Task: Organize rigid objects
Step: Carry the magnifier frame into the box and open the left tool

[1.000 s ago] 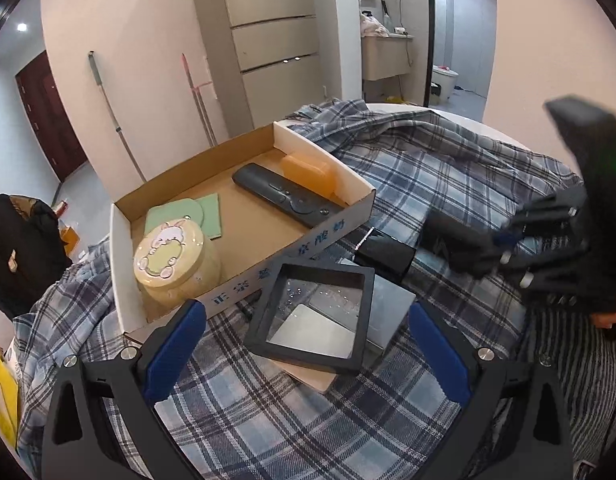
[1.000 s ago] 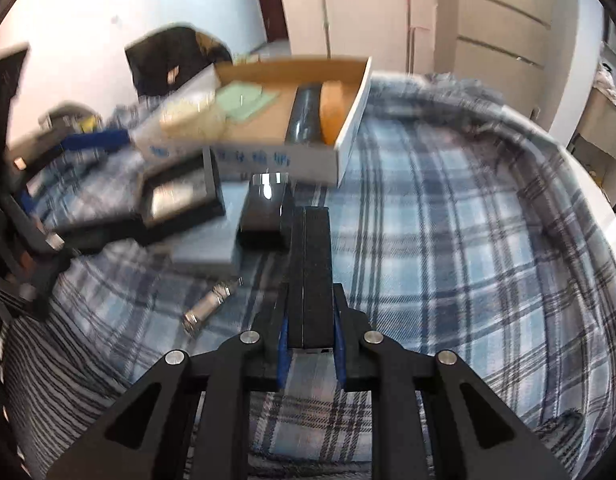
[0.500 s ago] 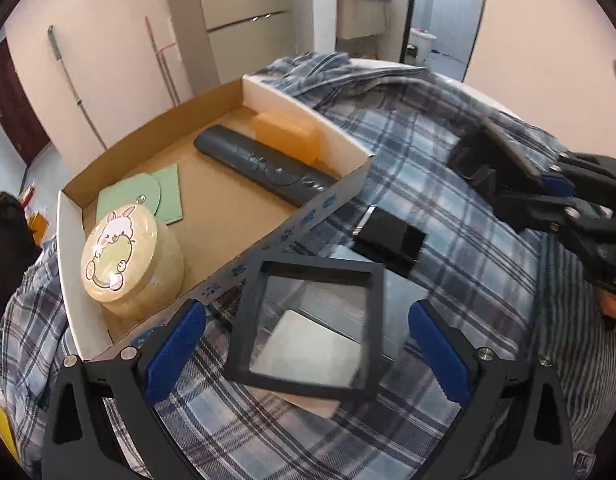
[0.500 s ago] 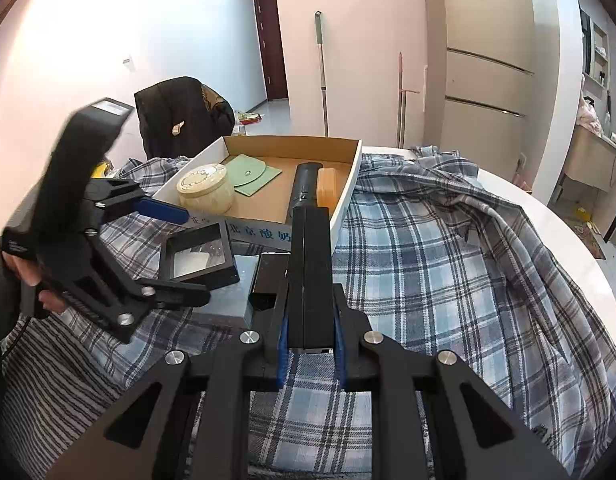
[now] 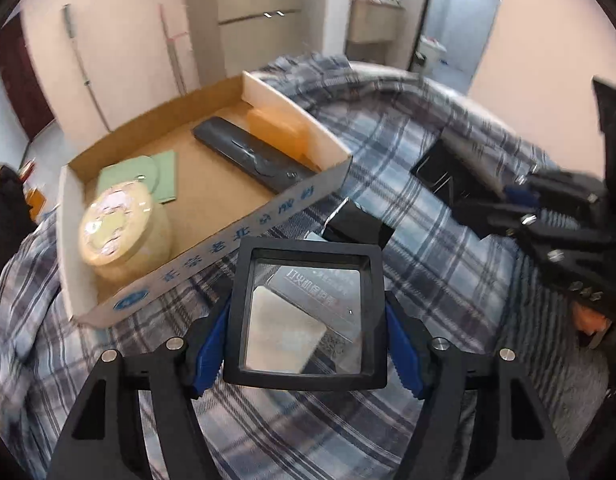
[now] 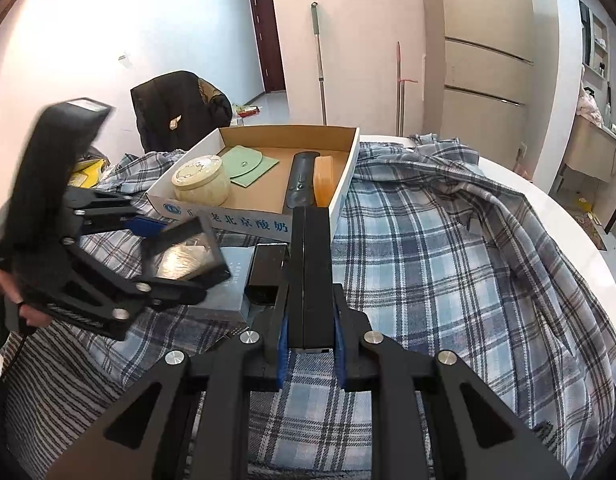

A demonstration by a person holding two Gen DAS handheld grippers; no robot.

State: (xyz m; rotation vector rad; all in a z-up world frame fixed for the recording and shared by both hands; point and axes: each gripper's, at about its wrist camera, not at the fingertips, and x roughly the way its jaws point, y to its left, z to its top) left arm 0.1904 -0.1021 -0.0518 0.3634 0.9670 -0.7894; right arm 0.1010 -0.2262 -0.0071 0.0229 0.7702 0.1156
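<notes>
Cardboard tray (image 5: 212, 236), shallow and open-topped, sits ahead and to the left of the left tongs (image 5: 306, 354) on the plaid-cloth-covered surface (image 5: 427, 256), already holding a round cream jar (image 5: 120, 232), a long black remote control (image 5: 252, 156), an orange block (image 5: 278, 128) and a green pouch (image 5: 156, 172). Half a second ago the left tongs stood wide on either side of the square black-framed clear display case (image 5: 306, 312); now they are closing, blue pads at its two side edges, and in the right wrist view the case looks tilted up off the grey box beneath. This reads as the pickup starting, tray next. The right tongs (image 6: 309, 340) are clamped on a flat black slab (image 6: 309, 272).
</notes>
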